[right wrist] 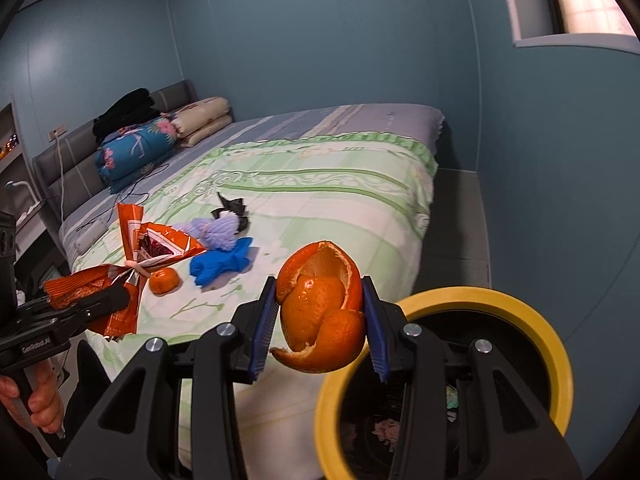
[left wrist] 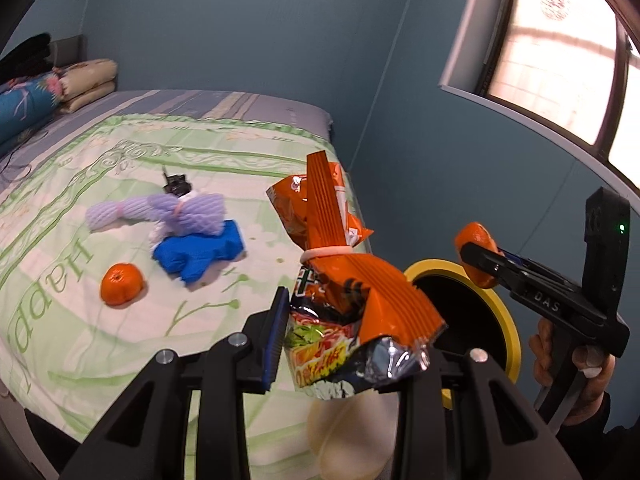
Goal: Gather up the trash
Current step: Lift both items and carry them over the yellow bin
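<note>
Bin (right wrist: 532,316): lower rim cut off by the frame edge; its dark inside shows only unclear scraps. Bin (left wrist: 508,320), left view: largely hidden behind the snack bag (left wrist: 344,288). Pale blurred object (left wrist: 352,440) beneath that bag: unidentifiable. Small black item (left wrist: 176,184) on the bed: too small to identify.

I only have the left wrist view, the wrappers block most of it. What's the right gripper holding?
Observer: The right gripper clamps an empty orange peel, split open at the top.
Operator: Is it over the bin?
Observer: It is just left of the yellow-rimmed bin, at the rim's edge.
Operator: Anything in the bin?
Observer: Yes, scraps lie at the bottom; I cannot tell what they are.
</note>
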The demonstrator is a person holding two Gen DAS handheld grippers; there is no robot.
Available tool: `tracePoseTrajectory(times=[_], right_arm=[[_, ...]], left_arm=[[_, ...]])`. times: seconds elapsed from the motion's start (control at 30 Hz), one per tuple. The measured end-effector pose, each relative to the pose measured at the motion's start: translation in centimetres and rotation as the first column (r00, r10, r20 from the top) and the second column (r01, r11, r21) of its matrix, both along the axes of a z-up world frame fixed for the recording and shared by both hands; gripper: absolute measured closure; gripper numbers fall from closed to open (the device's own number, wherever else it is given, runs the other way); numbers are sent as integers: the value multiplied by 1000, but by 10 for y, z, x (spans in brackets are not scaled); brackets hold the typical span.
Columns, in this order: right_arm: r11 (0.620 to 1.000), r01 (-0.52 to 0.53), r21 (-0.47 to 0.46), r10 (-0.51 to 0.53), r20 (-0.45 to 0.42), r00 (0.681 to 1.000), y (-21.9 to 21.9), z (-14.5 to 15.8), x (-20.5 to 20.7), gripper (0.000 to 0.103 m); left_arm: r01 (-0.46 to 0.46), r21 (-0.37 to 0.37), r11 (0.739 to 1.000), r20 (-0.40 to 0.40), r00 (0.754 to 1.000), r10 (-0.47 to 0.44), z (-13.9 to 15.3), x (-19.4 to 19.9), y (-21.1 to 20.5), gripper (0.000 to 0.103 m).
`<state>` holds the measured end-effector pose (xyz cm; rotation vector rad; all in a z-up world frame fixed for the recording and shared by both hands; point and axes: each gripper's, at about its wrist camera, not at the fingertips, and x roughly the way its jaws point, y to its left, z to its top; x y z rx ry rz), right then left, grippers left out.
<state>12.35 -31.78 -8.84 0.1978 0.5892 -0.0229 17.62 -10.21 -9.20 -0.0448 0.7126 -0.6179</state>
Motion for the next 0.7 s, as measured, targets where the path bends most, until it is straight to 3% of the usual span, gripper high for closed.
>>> tracePoseTrajectory(times=[0.7], right_arm=[[979, 204, 24, -204, -14, 979, -71, -17, -31, 64]], left_arm=[[169, 20, 985, -49, 985, -168, -13, -6, -91, 72]])
